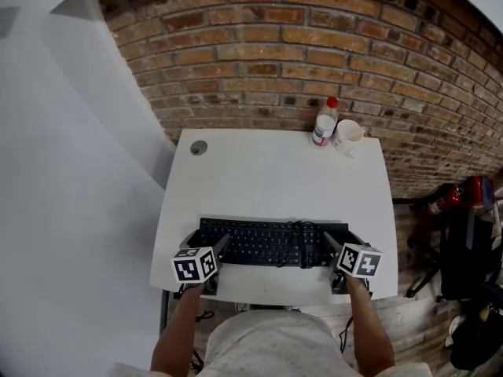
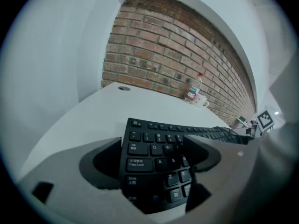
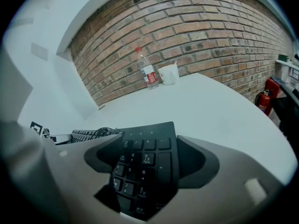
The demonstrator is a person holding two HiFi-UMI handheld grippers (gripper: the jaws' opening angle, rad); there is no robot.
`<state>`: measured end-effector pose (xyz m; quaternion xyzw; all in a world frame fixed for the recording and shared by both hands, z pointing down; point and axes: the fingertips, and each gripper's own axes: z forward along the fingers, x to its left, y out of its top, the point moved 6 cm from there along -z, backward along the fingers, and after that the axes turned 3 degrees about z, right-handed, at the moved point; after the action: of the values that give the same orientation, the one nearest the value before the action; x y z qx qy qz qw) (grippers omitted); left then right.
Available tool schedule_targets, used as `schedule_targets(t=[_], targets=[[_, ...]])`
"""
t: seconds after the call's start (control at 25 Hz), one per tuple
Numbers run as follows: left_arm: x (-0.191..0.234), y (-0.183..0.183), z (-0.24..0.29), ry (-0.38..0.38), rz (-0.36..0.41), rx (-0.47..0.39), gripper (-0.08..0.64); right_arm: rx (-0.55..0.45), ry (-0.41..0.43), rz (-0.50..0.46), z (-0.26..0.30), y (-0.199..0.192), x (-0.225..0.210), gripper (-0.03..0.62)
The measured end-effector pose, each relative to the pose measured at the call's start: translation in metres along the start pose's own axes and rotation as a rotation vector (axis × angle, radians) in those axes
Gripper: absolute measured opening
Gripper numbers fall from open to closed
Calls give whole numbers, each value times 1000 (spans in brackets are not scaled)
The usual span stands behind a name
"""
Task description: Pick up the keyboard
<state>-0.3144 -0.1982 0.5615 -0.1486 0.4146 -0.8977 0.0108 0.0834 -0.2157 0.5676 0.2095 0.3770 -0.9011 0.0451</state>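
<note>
Black keyboard [image 1: 267,242] clamped at both ends; capped bottle [image 1: 324,122] beside cup [image 1: 348,134].

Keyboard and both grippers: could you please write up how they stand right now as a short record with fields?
keyboard: black, lying across the near side of the white table
left gripper: fingers closed on the keyboard's left end, by the Caps Lock key
right gripper: fingers closed on the number-pad end
lifted off the table: cannot tell
far edge of table: bottle with a red cap, white cup right beside it
backdrop: brick wall
</note>
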Motion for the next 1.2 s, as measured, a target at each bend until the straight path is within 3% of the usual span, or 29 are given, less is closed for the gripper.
schedule_targets(t=[0.16,0.32,0.8,1.2], targets=[[-4,0,-4,2,10,-7,405,-5,0,1,-6,-1,-1,367],[-11,17,-11,-3,29,-69,404,-63,13,-17,-16,16,5,367],[-47,128,-63,-58,108,-387,403,-362,87,-139,-84,125,52,367],[-71,205,-133,-88,196,-630,405,-602,140,-193,-157,182,100,368]])
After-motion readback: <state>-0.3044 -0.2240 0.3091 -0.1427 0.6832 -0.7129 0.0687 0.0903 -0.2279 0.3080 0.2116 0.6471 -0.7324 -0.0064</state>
